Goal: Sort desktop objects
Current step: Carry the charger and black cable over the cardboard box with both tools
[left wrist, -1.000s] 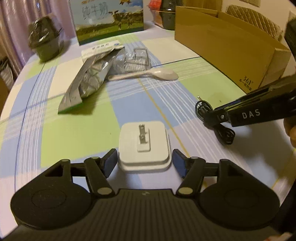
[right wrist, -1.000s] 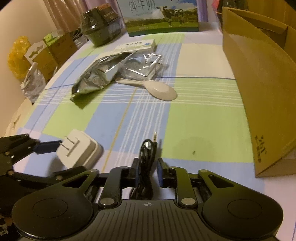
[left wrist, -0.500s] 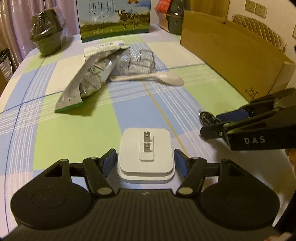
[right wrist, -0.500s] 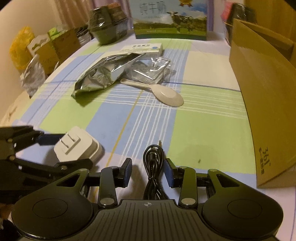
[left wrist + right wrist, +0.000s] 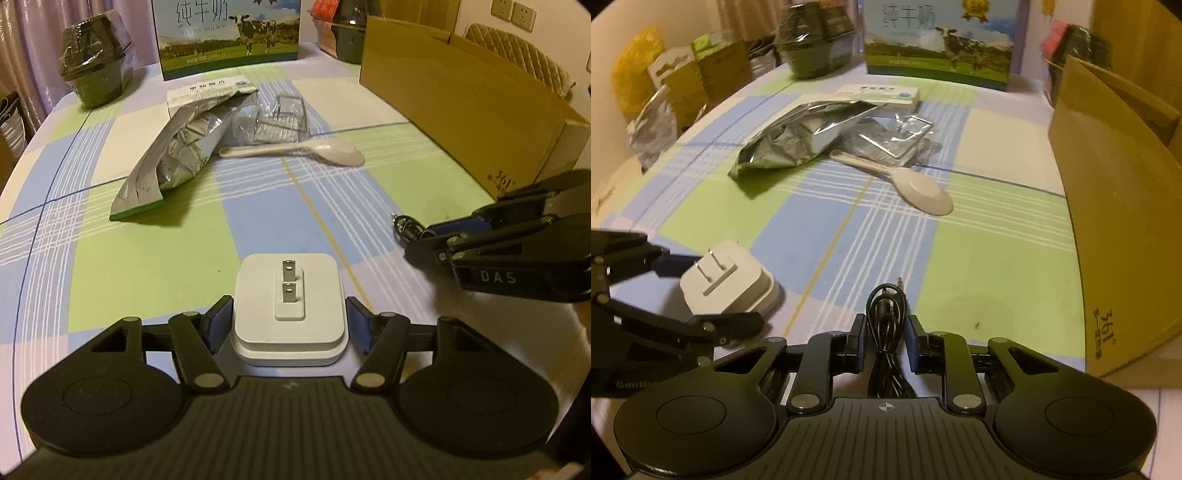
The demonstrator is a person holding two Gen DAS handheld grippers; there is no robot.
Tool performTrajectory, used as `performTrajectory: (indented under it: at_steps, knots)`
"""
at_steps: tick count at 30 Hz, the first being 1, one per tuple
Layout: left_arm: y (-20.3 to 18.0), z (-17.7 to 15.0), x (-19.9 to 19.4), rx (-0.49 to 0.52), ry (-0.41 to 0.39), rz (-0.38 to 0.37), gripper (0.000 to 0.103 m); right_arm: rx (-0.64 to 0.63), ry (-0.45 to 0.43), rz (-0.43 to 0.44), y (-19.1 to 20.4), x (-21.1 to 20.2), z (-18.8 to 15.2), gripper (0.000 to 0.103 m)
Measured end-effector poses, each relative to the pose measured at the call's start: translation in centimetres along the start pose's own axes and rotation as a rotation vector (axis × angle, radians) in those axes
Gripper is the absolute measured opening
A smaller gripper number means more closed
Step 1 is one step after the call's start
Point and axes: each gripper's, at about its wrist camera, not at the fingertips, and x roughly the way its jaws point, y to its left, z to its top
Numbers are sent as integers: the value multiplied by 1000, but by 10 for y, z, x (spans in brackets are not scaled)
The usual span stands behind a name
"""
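Fingers of the left gripper [image 5: 289, 325] stand spread either side of the white charger [image 5: 289, 310], pads just beside its flanks with a sliver of gap, so nothing is clamped yet; the plug lies prongs-up on the checked tablecloth [image 5: 110, 266], seemingly lined up for a squeeze. Further right, the right gripper [image 5: 886, 343] has its fingers partly open around the coiled black cable [image 5: 886, 317], which rests loose between them on the cloth. At far right sits the cardboard box [image 5: 1115, 206], probably where both belong
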Motion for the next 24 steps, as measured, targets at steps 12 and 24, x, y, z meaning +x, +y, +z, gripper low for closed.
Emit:
performTrajectory:
  at_steps: [12, 24]
  knots:
    - [3, 16, -20, -40, -60, -26, 60, 65, -141, 4, -1, -28, 18, 17]
    - [-11, 48, -49, -45, -147, -49, 60, 126, -304, -12, -16, -71, 32, 17]
